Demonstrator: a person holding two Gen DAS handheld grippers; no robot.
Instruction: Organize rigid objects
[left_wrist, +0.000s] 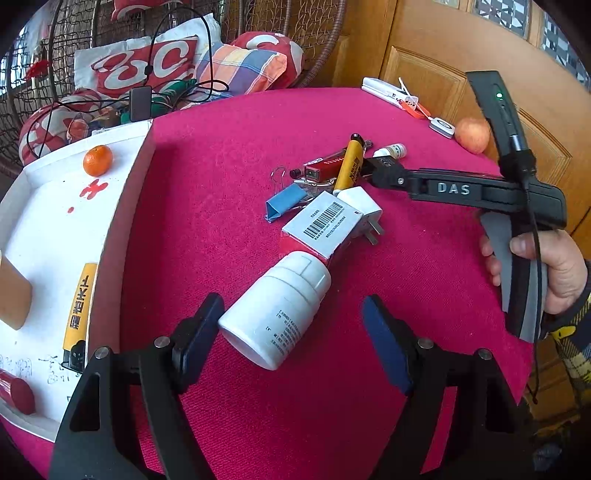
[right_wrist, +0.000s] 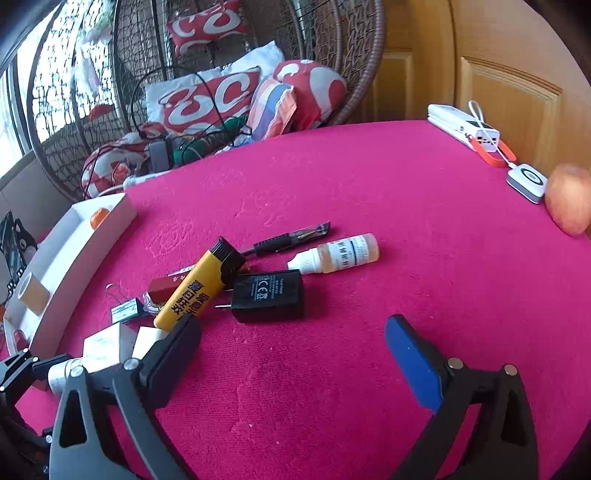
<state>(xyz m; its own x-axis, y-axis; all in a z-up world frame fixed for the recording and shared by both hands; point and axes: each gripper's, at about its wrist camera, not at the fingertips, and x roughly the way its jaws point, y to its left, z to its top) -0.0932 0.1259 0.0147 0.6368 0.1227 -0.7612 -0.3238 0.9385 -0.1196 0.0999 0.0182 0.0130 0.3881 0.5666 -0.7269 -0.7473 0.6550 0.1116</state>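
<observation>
Left wrist view: the left gripper (left_wrist: 293, 332) spreads wide around a white pill bottle (left_wrist: 279, 312) lying on the pink tablecloth (left_wrist: 221, 184), its base touching the left pad; white tray (left_wrist: 48, 229) at nine o'clock.

Right wrist view: the right gripper (right_wrist: 291, 354) gapes empty, black charger (right_wrist: 269, 299) at twelve o'clock.

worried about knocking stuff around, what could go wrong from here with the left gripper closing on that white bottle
The white bottle lies tilted on its side between the open left gripper, touching only one finger, so it may roll away as the jaws close. Its cap rests against the barcode box, so a nudge could disturb the pile behind it.
</observation>
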